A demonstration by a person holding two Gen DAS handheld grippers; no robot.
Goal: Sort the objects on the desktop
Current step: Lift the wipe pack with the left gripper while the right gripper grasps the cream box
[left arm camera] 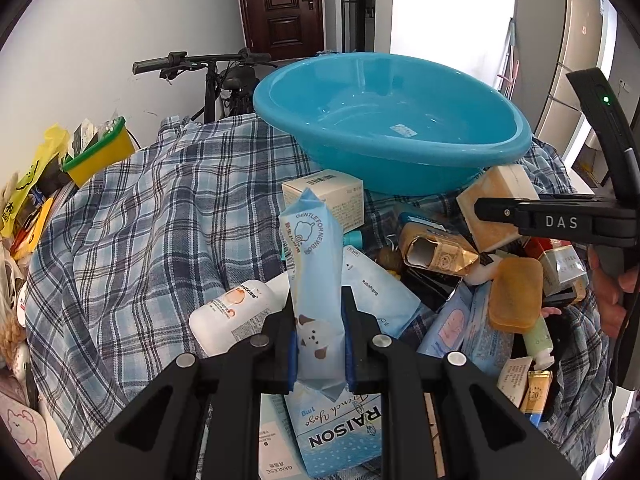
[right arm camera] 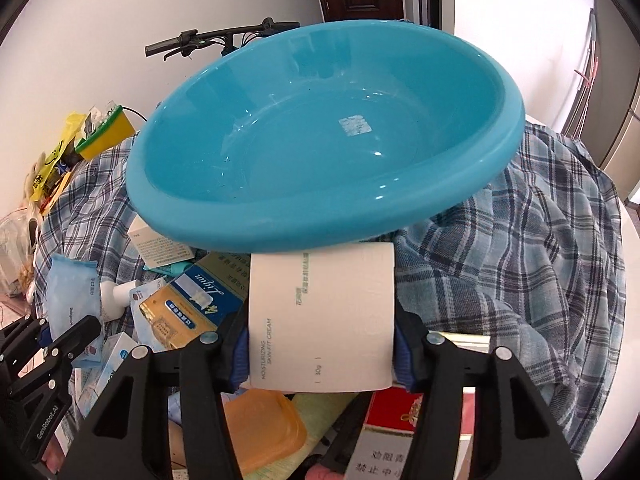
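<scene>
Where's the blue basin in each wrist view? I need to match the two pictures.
Left wrist: basin sits upper centre-right, beyond the held blue pouch.
Right wrist: basin fills the centre, just above the held white box.
Shared landmark: bicycle handlebar behind the basin, against the wall.

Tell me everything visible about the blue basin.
The blue basin is a wide, glossy plastic tub with a rolled rim and a worn label patch on its floor. Nothing lies inside it. It sits tilted on the plaid cloth, its near edge over the clutter, beyond the white cream box held in the right gripper.
</scene>
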